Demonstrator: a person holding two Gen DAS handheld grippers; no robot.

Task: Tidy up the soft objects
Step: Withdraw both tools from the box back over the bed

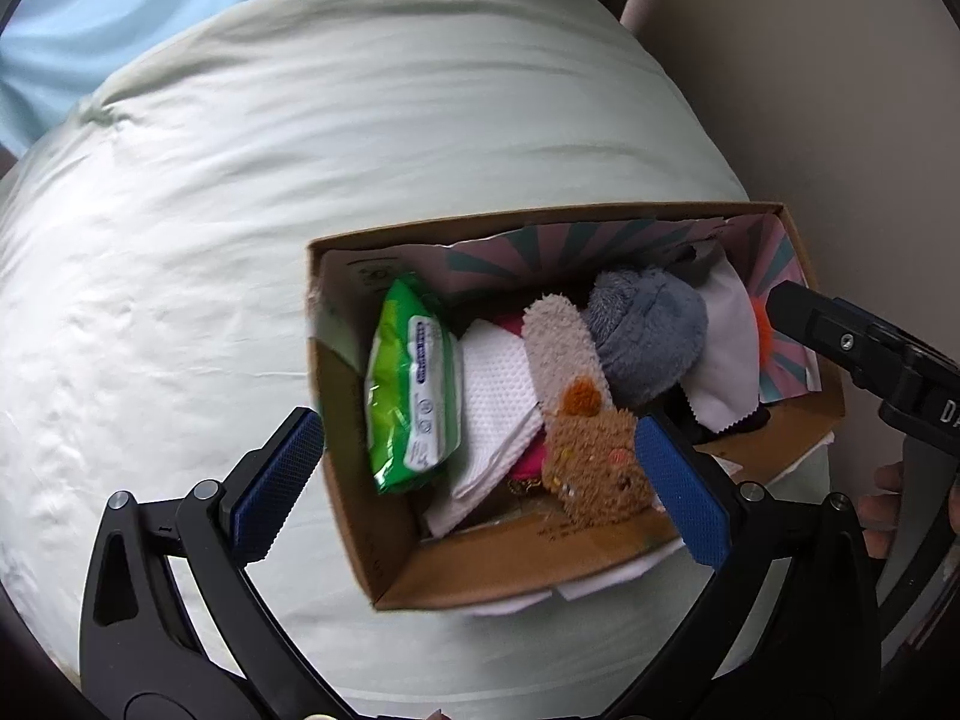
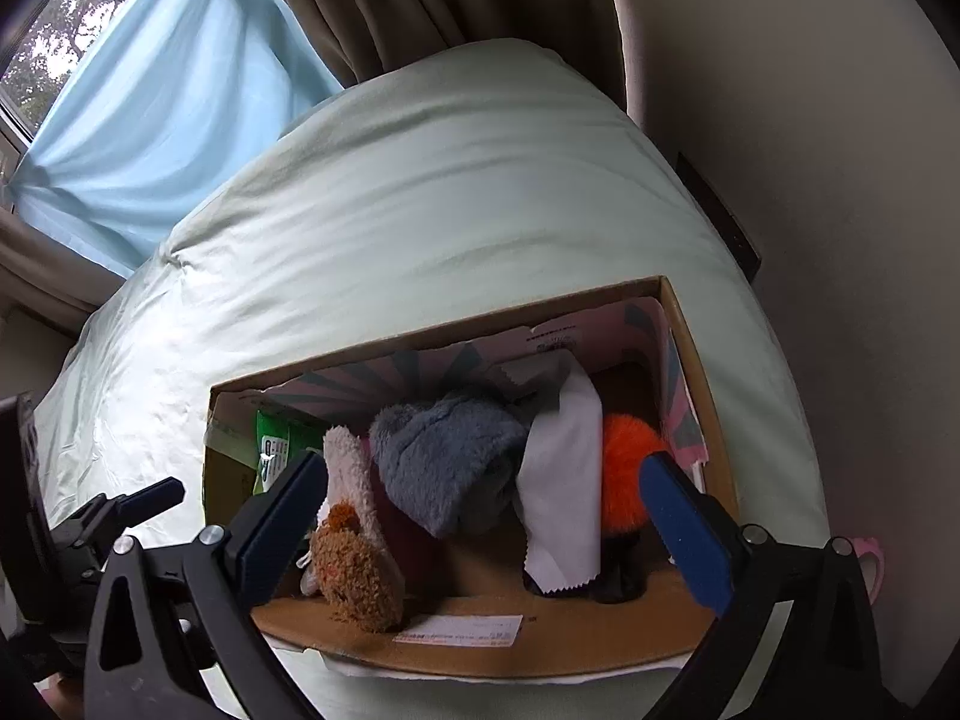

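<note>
Both claws hang released and empty over an open brown cardboard box [image 1: 384, 576] on the pale green bed [image 1: 240, 210]: left claw [image 1: 480, 480], right claw [image 2: 486, 516]. Inside lie a green wipes packet [image 1: 414, 384], grey plush [image 2: 444, 462], white cloth [image 2: 567, 480] and orange pompom [image 2: 624, 480].

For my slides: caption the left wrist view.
Open left gripper above a cardboard box of soft things on a bed.
</note>
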